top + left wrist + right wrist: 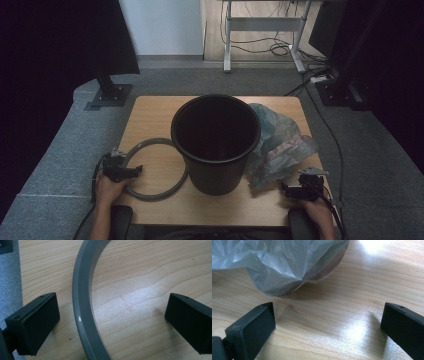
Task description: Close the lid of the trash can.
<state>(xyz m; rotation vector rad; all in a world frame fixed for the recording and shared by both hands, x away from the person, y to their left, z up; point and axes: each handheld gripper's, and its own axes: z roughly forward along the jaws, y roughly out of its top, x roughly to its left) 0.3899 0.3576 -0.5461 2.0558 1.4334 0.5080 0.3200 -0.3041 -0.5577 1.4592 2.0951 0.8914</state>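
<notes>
Wooden table (pixel 150 115), seen from above. Black ribbed bin (pixel 216 145) stands upright at table centre, mouth open, inside dark.

Grey ring (pixel 150 192) lies flat on the wood at the bin's 9 o'clock, reaching round to about 7 o'clock; its right side runs up against or behind the bin's base, contact not clear.

Crumpled translucent plastic bag (pixel 280 142) lies at the bin's 3 o'clock, touching the bin's wall, spreading out toward the table's right edge.

Left gripper (pixel 134 171) sits at the table's 8 o'clock, held in the left hand (pixel 111 186). Its jaws stand wide apart, gripping nothing. In the left gripper view the ring's band (pixel 81 307) curves up between the jaws, nearer the left-hand one, touching neither, with bare wood on both sides.

Right gripper (pixel 286 190) sits at the table's 4 o'clock, in the right hand (pixel 316 206), just beside the bag's near edge. Jaws likewise spread wide, released. In the right gripper view the bag (pixel 287 262) bulges at 12 o'clock ahead of the jaws, resting on the wood, apart from both; something reddish shows faintly through the film.

Grey carpet (pixel 60 160) surrounds the table; a desk frame (pixel 265 25) and cables (pixel 280 49) beyond at 12 o'clock.
</notes>
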